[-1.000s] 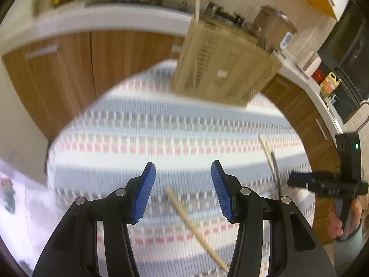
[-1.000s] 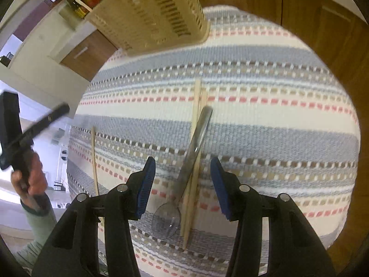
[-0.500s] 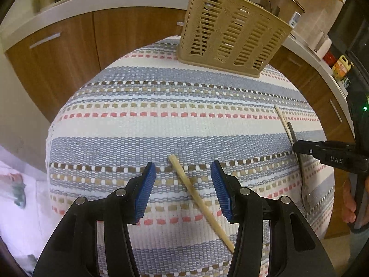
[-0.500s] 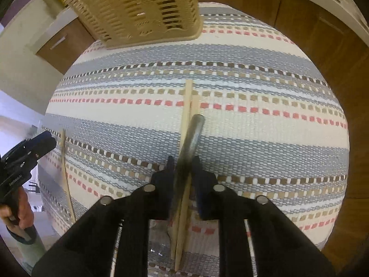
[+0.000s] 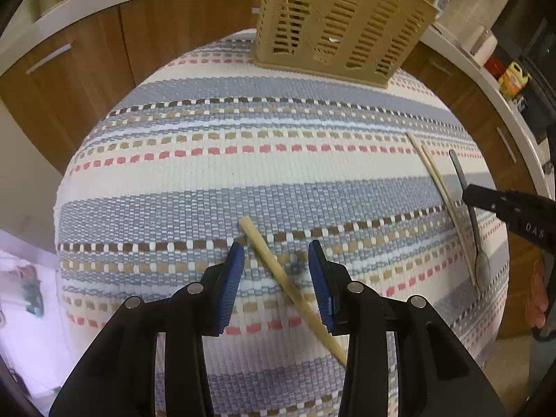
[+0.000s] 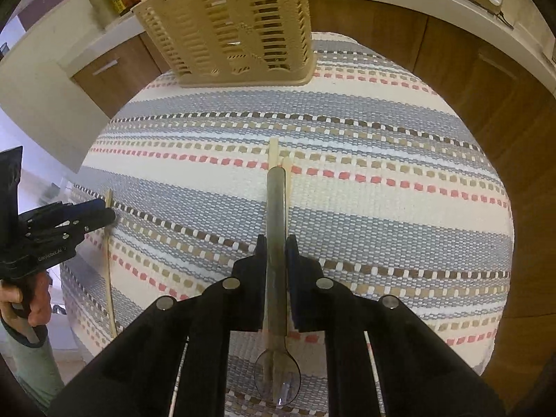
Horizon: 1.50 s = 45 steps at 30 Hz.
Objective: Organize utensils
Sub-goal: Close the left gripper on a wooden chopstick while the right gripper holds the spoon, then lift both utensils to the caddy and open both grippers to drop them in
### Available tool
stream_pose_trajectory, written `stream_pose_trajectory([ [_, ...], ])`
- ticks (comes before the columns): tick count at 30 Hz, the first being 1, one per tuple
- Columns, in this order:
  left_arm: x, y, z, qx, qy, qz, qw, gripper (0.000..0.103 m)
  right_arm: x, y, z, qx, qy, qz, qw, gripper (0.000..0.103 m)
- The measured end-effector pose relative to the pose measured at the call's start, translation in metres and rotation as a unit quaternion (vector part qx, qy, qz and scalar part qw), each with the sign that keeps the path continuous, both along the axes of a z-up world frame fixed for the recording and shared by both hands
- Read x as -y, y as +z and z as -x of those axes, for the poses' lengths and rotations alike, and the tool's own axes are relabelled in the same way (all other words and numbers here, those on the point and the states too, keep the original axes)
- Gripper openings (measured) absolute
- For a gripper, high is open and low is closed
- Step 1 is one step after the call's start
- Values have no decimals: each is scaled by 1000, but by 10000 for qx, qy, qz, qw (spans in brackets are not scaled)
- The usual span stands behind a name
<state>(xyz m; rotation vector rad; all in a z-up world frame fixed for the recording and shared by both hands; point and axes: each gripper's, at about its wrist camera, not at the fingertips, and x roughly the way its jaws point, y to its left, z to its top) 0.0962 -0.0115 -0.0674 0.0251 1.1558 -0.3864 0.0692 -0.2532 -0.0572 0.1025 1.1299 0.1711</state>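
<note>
Right gripper (image 6: 276, 243): jaws closed on the handle of the metal spoon (image 6: 276, 229), which runs straight between the pads with its bowl below, toward the camera. A second ago these jaws stood wide on either side of the spoon; they have since clamped it. Two wooden chopsticks (image 6: 274, 154) lie directly beneath and alongside the handle, their far tips showing beyond it; whether the pads also pinch one of them cannot be told.

Left gripper (image 5: 276, 260): jaws apart, straddling a single chopstick (image 5: 274, 264) that lies diagonally on the cloth. The jaws have just been closing, with the chopstick between them, but the blue pads (image 5: 232, 278) do not yet press on it. Compared with a second ago, the gripper has come down over the stick, which then lay lower in the view.

Surroundings: all utensils rest on a striped woven tablecloth (image 5: 208, 180). The beige slotted utensil basket (image 6: 229, 21) stands at the far edge, well apart from both grippers, with one stick already upright in it.

Interpretation: the spoon appears secured for lifting to the basket; the left pick-up is one closure short.
</note>
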Motion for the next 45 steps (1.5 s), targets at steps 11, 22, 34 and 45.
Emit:
stream_pose_trajectory([
  [11,34,0,9,156,-451,-635,9968,3,-1,-2,2,20,134,-135,9998,9],
  [22,45,-1,19,64,-890,-1173,9891,29,13,-7,3,-129,41,-287,9995,9],
  [34,38,52,24,1028,-543,-224,9930,4,8,32,21,552,287,-415,9972,3],
  [45,27,97,23,1752,-183,671,9821,4,-1,35,10,421,617,-589,9955,5],
])
